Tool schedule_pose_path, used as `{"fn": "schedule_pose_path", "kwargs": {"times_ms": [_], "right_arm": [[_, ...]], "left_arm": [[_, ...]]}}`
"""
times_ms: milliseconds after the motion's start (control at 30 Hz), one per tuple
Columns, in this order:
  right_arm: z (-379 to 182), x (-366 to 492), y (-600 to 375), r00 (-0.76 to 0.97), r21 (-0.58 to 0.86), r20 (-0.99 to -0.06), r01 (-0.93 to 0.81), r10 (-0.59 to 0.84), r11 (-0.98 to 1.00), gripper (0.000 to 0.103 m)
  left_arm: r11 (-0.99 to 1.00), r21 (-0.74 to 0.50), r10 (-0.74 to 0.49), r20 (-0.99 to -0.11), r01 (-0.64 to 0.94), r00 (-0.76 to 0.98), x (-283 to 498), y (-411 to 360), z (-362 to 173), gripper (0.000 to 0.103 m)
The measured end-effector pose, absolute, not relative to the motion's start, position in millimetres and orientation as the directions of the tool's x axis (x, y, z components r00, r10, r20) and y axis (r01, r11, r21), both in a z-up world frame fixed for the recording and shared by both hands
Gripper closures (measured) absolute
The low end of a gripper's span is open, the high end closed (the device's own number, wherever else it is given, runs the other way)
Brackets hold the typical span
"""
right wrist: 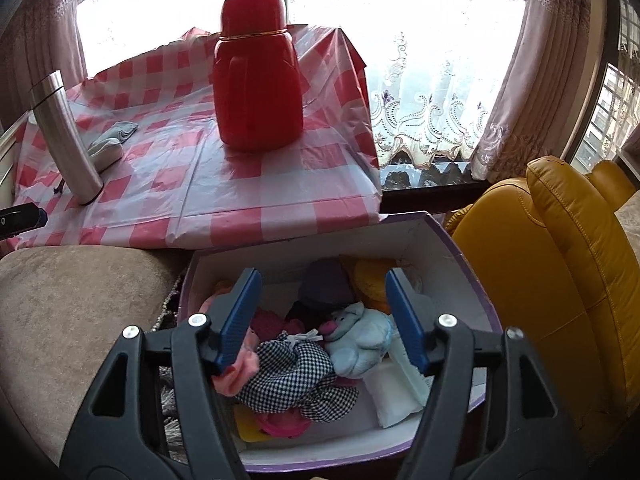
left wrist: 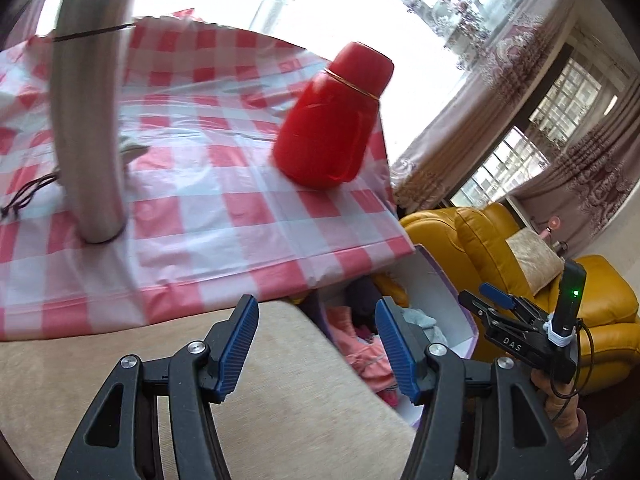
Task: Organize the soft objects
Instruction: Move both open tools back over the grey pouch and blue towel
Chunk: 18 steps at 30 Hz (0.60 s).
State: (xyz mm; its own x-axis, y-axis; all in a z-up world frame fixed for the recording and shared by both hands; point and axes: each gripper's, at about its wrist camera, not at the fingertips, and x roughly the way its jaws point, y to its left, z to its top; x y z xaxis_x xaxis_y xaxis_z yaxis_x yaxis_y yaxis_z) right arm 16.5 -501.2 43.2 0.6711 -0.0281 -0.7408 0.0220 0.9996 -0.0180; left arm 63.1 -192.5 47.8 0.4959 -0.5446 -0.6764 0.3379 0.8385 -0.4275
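A white box with a purple rim sits below the table edge and holds several soft things: a black-and-white checked cloth, a light blue plush, a pink cloth and a yellow plush. My right gripper hangs open above them with nothing between its pads. My left gripper is open and empty over a beige cushion, left of the box. A grey soft cloth lies on the checked tablecloth beside the steel flask.
A red thermos and a steel flask stand on the table. A yellow leather armchair is right of the box. Curtained windows are behind. A hand holds the right gripper at the right of the left wrist view.
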Motion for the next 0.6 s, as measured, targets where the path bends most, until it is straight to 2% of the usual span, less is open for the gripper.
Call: {"fn": "schedule_pose_path", "kwargs": {"times_ms": [67,133,200,433,600], "right_arm": [[44.0,17.7,-491.3,0.675,-0.023,-0.738,0.0,-0.017,1.0,0.034],[45.1,19.1,-481.5,0.679,-0.03,-0.734,-0.019,-0.009,0.999,0.027],[45.5,21.0,-473.1,0.681,-0.036,-0.732,-0.034,-0.003,0.999,0.024],[45.3,31.3,-435.4,0.68,-0.061,-0.732,-0.128,0.043,0.99,0.02],[46.0,42.8,-410.5,0.68,-0.089,-0.73,-0.196,0.07,0.977,0.017]], "left_arm": [[0.855,-0.419,-0.518,-0.675,0.305,0.525,60.4,-172.9,47.5,0.041],[0.869,-0.417,-0.493,-0.675,0.267,0.549,58.9,-153.1,46.8,0.041],[0.878,-0.422,-0.47,-0.675,0.225,0.569,58.4,-133.4,45.4,0.041],[0.889,-0.454,-0.393,-0.678,0.066,0.621,53.2,-61.4,36.8,0.041],[0.885,-0.465,-0.365,-0.68,0.011,0.635,53.3,-35.8,33.6,0.041]]}}
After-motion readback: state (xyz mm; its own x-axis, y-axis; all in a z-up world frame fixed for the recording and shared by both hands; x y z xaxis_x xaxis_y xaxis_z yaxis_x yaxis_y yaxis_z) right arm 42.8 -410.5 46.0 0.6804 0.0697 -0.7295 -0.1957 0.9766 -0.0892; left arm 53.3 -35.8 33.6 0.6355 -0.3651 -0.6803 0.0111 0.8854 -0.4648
